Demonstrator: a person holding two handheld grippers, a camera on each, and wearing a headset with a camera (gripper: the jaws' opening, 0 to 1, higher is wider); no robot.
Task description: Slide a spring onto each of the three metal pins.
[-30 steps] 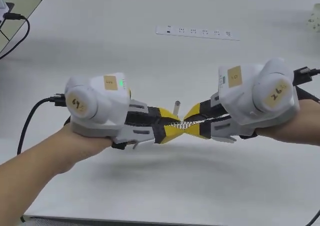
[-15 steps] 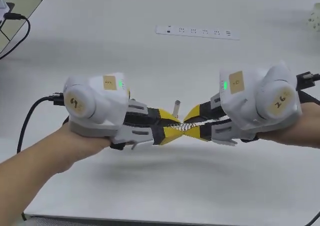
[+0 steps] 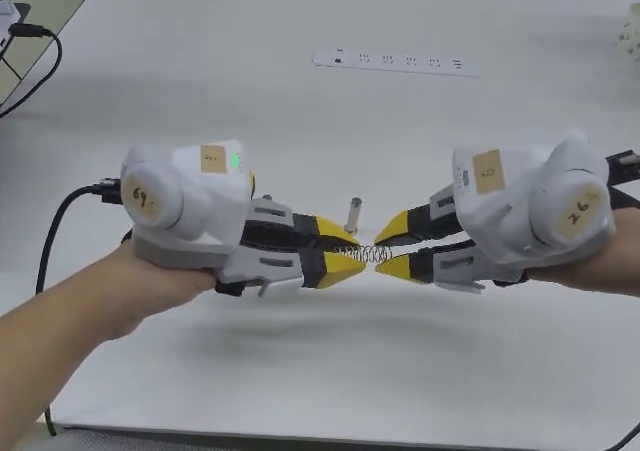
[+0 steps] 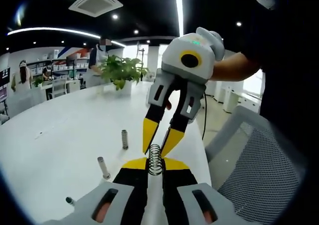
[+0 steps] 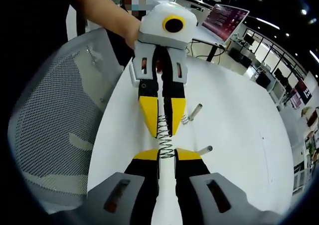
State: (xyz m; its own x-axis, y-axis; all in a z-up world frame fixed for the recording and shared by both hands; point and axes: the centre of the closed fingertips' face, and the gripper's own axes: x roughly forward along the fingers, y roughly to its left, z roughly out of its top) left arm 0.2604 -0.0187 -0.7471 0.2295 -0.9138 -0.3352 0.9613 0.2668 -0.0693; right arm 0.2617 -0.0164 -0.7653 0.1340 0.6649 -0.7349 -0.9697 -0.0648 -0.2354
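The thin silver coil spring (image 3: 372, 255) hangs in the air between the two grippers, and its long axis is level, running from one to the other. The left gripper (image 3: 356, 254) has its yellow-tipped jaws closed on one end, and the right gripper (image 3: 387, 254) is closed on the other end. A short grey metal pin (image 3: 353, 214) stands upright on the white table (image 3: 300, 371), just behind the spring and lower, a little nearer to the left jaws. I judge that the spring must be turned upright before it can go on.

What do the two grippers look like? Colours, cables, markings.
Left gripper and right gripper: white housings, grey jaw mounts, black jaws with yellow tips, tan numbered stickers. Black cable at the left's rear; green light on its top. Forearms bare.
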